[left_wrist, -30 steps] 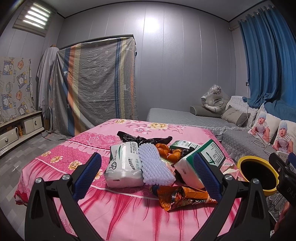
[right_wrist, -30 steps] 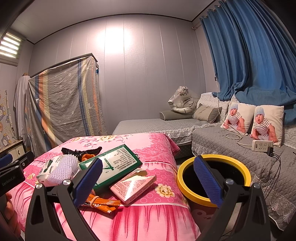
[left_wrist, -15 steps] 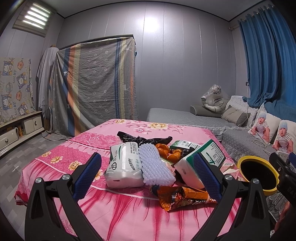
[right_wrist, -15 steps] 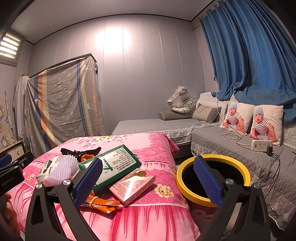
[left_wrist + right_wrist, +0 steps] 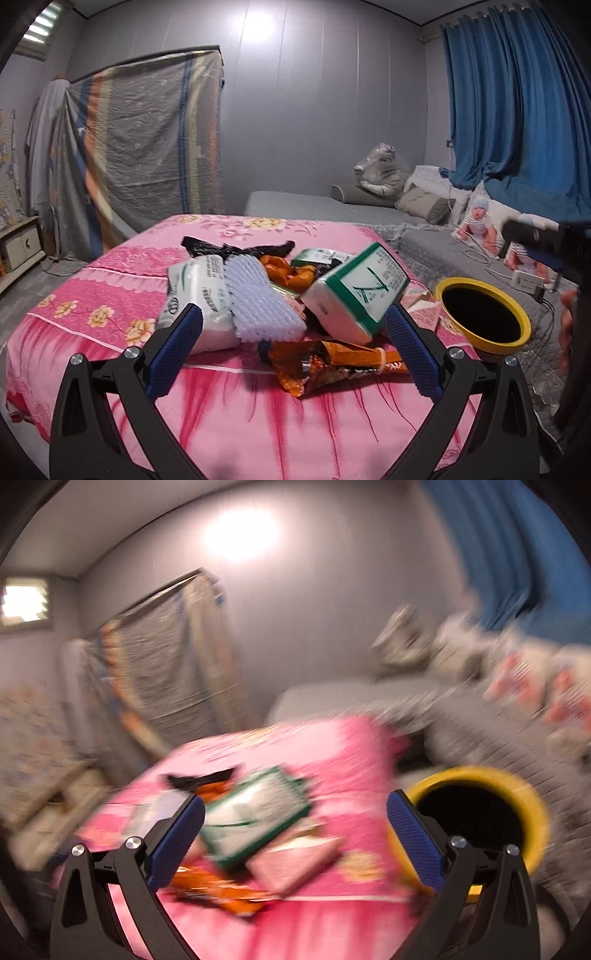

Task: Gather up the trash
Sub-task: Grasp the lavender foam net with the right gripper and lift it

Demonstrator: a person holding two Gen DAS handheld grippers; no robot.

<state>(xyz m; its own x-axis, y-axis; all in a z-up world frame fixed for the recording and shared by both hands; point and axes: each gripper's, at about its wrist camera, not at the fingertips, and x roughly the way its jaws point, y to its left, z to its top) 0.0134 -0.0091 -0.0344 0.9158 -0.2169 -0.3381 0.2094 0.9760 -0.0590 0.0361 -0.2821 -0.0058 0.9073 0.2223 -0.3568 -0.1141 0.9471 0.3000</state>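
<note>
A pile of trash lies on the pink flowered bed (image 5: pixel 122 266): a white tissue pack (image 5: pixel 197 291), a white foam net (image 5: pixel 258 299), a green-and-white box (image 5: pixel 356 291), an orange wrapper (image 5: pixel 328 363), orange peels (image 5: pixel 284 271) and a black bag (image 5: pixel 236 249). My left gripper (image 5: pixel 291 352) is open and empty just in front of the pile. My right gripper (image 5: pixel 295 840) is open and empty; its view is blurred and shows the green box (image 5: pixel 255 812), a pink carton (image 5: pixel 295 858) and the yellow-rimmed bin (image 5: pixel 476 812).
The yellow-rimmed bin (image 5: pixel 482 319) stands at the bed's right edge. A grey sofa (image 5: pixel 436 243) with baby-print pillows, a power strip (image 5: pixel 530 282) and blue curtains (image 5: pixel 517 110) are on the right. A sheet-covered rack (image 5: pixel 147 147) stands at the back left.
Both grippers have moved closer to the pile. The right gripper is swinging left fast, so its view is smeared. Both stay open and empty.
</note>
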